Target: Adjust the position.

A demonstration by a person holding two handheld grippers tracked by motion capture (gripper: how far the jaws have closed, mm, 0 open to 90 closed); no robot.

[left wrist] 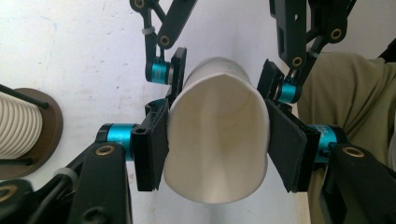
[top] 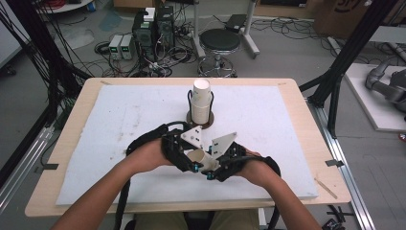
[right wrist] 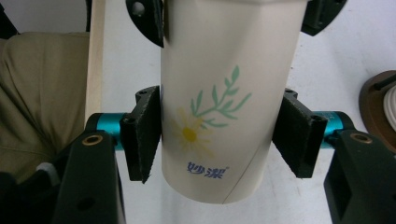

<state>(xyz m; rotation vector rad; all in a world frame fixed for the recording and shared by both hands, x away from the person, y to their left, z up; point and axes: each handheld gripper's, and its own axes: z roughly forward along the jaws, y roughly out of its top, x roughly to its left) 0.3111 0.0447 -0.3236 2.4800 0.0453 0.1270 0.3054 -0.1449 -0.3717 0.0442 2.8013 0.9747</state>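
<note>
In the high view, a paper cup [top: 200, 159] is held on its side between the left gripper [top: 190, 163] and the right gripper [top: 215, 168], just above the white mat [top: 268, 120] covering the tabletop [top: 79, 112]. A stack of cups [top: 201, 100] is seen upright in a round holder [top: 209, 121] farther back.

In the left gripper view, the cup's open rim [left wrist: 217, 140] is pinched by the jaws and squeezed slightly oval; the other gripper's jaws are seen beyond, against the cup's far end.

In the right gripper view, the cup's base end, printed with a daisy [right wrist: 189, 134], is clamped between both jaws.
</note>
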